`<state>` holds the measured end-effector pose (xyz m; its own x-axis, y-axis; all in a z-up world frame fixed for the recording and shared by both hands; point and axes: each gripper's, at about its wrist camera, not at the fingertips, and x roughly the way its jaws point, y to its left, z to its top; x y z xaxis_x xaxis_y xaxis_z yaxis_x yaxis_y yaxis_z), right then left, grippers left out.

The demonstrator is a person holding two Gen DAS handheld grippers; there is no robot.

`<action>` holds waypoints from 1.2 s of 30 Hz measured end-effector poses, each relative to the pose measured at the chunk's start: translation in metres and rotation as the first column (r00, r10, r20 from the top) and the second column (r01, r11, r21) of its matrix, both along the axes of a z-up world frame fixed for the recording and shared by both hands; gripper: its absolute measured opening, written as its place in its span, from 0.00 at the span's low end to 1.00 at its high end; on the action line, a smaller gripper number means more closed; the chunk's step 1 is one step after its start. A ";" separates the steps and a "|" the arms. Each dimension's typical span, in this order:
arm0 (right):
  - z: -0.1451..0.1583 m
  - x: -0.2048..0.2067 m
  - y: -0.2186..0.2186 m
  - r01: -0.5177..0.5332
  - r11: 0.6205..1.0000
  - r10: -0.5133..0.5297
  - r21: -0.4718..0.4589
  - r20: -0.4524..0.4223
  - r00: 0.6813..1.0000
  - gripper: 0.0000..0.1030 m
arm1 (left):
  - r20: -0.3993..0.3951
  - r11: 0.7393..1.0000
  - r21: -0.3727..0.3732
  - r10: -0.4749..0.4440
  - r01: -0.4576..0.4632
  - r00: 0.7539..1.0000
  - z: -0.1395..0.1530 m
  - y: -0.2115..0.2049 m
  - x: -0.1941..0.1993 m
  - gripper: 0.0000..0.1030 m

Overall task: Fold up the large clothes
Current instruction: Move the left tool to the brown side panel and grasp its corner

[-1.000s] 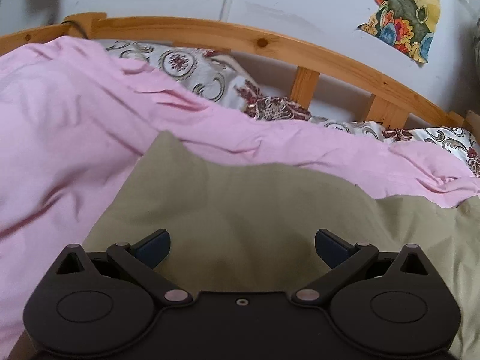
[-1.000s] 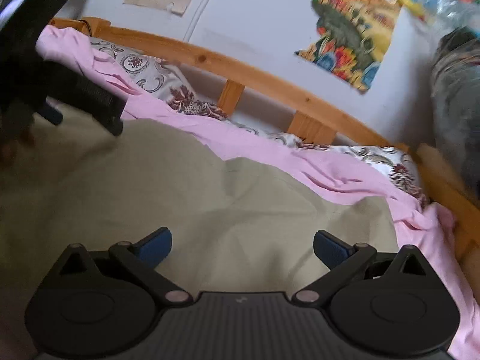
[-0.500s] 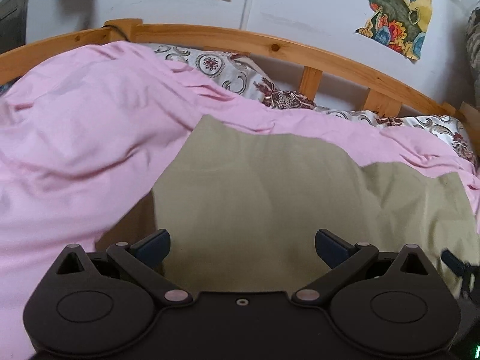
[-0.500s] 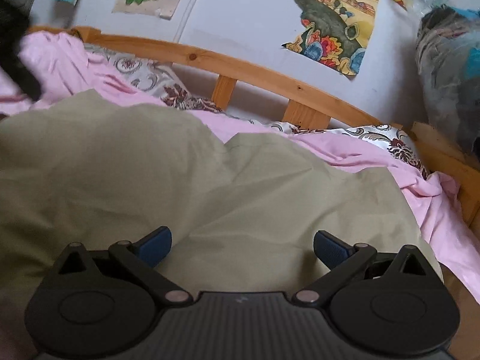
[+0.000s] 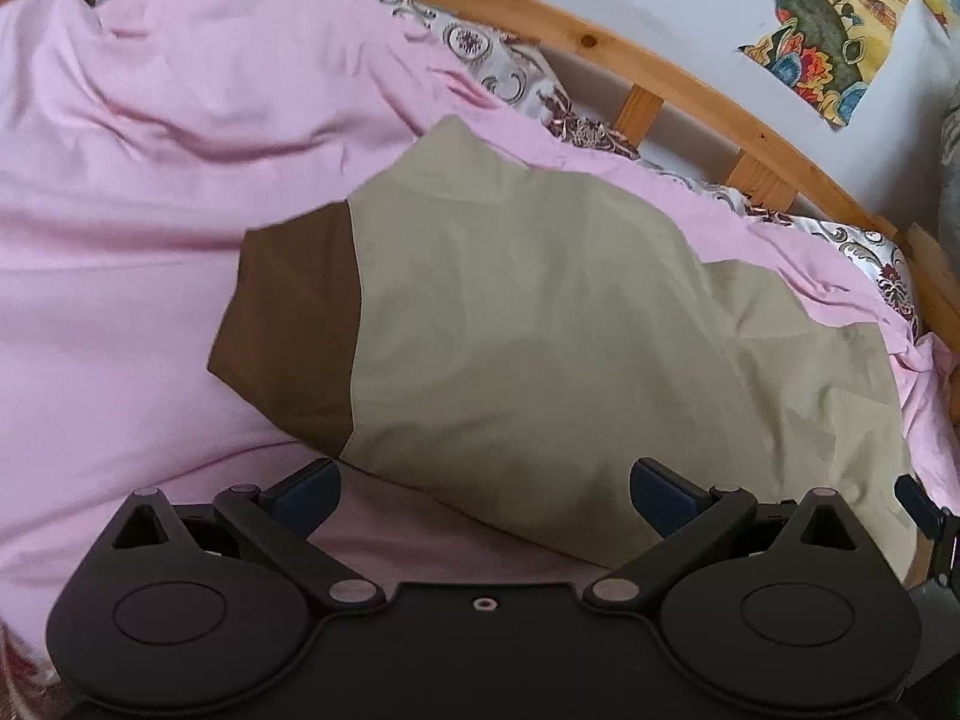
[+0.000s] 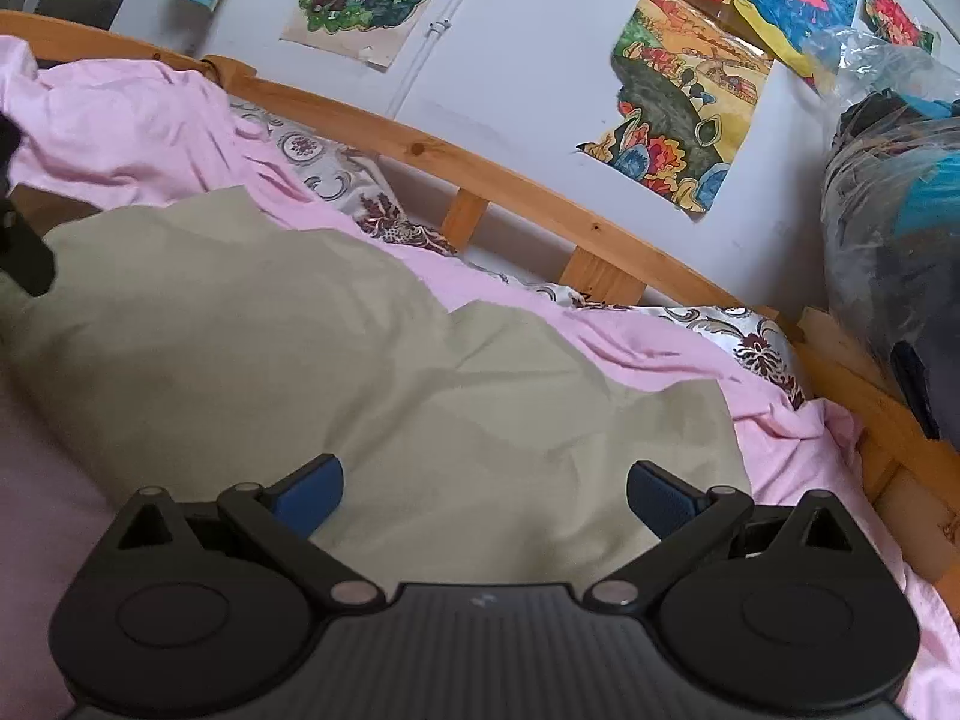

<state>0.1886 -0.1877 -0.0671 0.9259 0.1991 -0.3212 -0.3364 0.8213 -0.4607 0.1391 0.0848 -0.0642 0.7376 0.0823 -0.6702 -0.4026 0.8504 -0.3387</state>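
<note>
A large khaki garment (image 5: 570, 324) with a brown part (image 5: 294, 324) on its left lies folded on the pink bed sheet (image 5: 120, 252). It also shows in the right wrist view (image 6: 336, 360). My left gripper (image 5: 483, 495) is open and empty, just above the garment's near edge. My right gripper (image 6: 483, 492) is open and empty over the garment's near right part. An edge of the right gripper shows at the far right of the left wrist view (image 5: 927, 516). The left gripper shows at the far left of the right wrist view (image 6: 18, 240).
A wooden bed rail (image 6: 480, 174) curves along the far side, with patterned pillows (image 5: 498, 60) below it. Posters (image 6: 678, 120) hang on the white wall. A plastic-wrapped bundle (image 6: 894, 228) stands at the right beyond the bed's corner.
Both grippers have pulled back and up from the garment. The whole folded garment, with its brown part, has come into the left wrist view.
</note>
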 end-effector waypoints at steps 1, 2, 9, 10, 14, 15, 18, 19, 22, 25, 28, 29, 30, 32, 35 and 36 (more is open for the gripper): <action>-0.005 -0.001 0.001 -0.002 1.000 0.002 0.001 0.009 1.000 1.00 | -0.008 1.000 -0.003 0.004 -0.004 1.000 -0.004 0.002 0.003 0.99; -0.010 -0.001 0.002 -0.004 1.000 0.004 -0.004 0.014 1.000 1.00 | -0.016 1.000 -0.012 0.012 -0.012 1.000 -0.007 0.006 0.007 0.99; -0.025 0.001 0.009 -0.005 0.999 0.006 -0.033 0.032 0.999 1.00 | -0.035 0.993 -0.094 0.068 -0.071 0.997 -0.025 0.026 0.019 0.99; -0.025 0.001 0.008 -0.006 1.000 0.007 -0.031 0.030 1.000 1.00 | -0.034 0.994 -0.091 0.063 -0.066 0.997 -0.025 0.027 0.020 0.99; -0.025 0.002 0.008 -0.006 0.999 0.007 -0.032 0.032 0.999 1.00 | -0.032 0.991 -0.116 0.067 -0.070 0.997 -0.027 0.033 0.020 0.99; -0.025 0.002 0.008 -0.006 0.999 0.007 -0.032 0.033 0.999 1.00 | -0.031 0.990 -0.121 0.069 -0.073 0.997 -0.027 0.033 0.020 0.99; -0.025 0.002 0.008 -0.005 0.999 0.006 -0.034 0.035 0.999 1.00 | -0.032 0.991 -0.116 0.067 -0.070 0.997 -0.027 0.032 0.019 0.99; -0.025 0.001 0.009 -0.004 0.999 0.005 -0.035 0.036 0.999 1.00 | -0.032 0.991 -0.112 0.066 -0.070 0.997 -0.027 0.032 0.018 0.99; -0.025 0.001 0.009 -0.004 0.999 0.005 -0.036 0.038 0.999 1.00 | -0.029 0.991 -0.109 0.070 -0.073 0.997 -0.027 0.031 0.018 0.99; -0.024 -0.001 0.009 -0.004 0.999 0.005 -0.033 0.040 0.999 1.00 | -0.026 0.991 -0.105 0.077 -0.079 0.997 -0.027 0.029 0.018 0.99; -0.012 -0.007 0.011 -0.005 1.000 0.007 -0.012 0.095 0.995 1.00 | -0.021 0.991 -0.108 0.077 -0.078 0.997 -0.028 0.030 0.016 0.99; -0.007 -0.010 0.012 -0.019 1.000 0.019 0.002 0.125 0.992 1.00 | -0.020 0.991 -0.108 0.075 -0.077 0.997 -0.028 0.030 0.016 0.99; -0.003 -0.011 0.014 -0.030 1.000 0.029 0.008 0.140 0.990 1.00 | -0.019 0.991 -0.107 0.072 -0.074 0.997 -0.028 0.030 0.016 0.99; 0.000 -0.005 0.020 -0.035 0.999 0.035 0.001 0.111 0.993 1.00 | -0.021 0.992 -0.107 0.069 -0.071 0.997 -0.028 0.031 0.017 0.99; -0.011 0.009 0.023 -0.020 1.000 0.020 -0.004 0.031 0.999 1.00 | -0.030 0.993 -0.096 0.066 -0.068 0.997 -0.028 0.029 0.018 0.99; -0.012 0.012 0.021 -0.022 1.000 0.021 0.016 0.011 1.000 1.00 | -0.030 0.993 -0.091 0.067 -0.069 0.997 -0.028 0.028 0.018 0.99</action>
